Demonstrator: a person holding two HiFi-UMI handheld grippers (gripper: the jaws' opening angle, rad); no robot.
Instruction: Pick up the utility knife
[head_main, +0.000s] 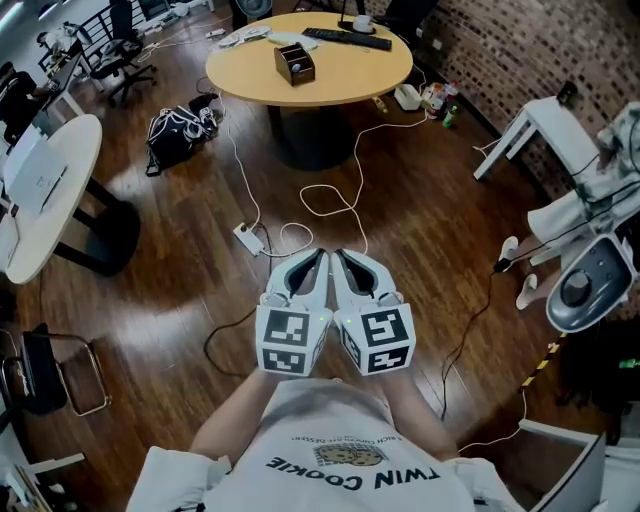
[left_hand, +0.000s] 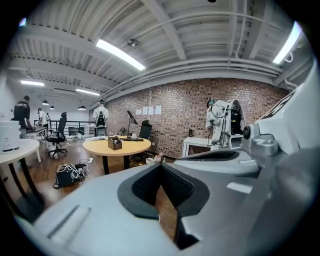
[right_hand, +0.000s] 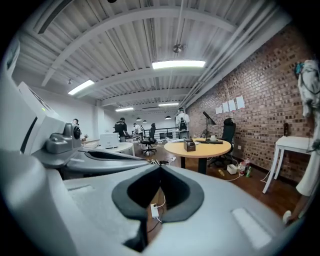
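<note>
I make out no utility knife in any view. My left gripper (head_main: 321, 254) and right gripper (head_main: 338, 254) are held side by side in front of the person's chest, over the wooden floor, and both point toward a round wooden table (head_main: 370, 78). Each is shut, with the fingertips meeting and nothing between them. The left gripper (left_hand: 161, 165) and the right gripper (right_hand: 160, 168) show the same in their own views. A small brown box (head_main: 294, 63) stands on that table, and its contents are too small to tell.
A white power strip (head_main: 248, 238) and loose cables lie on the floor just ahead. A black bag (head_main: 178, 130) sits left of the round table, a white table (head_main: 45, 195) at far left, a white desk (head_main: 545, 120) and grey equipment (head_main: 590, 285) at right. A keyboard (head_main: 347, 38) lies on the round table.
</note>
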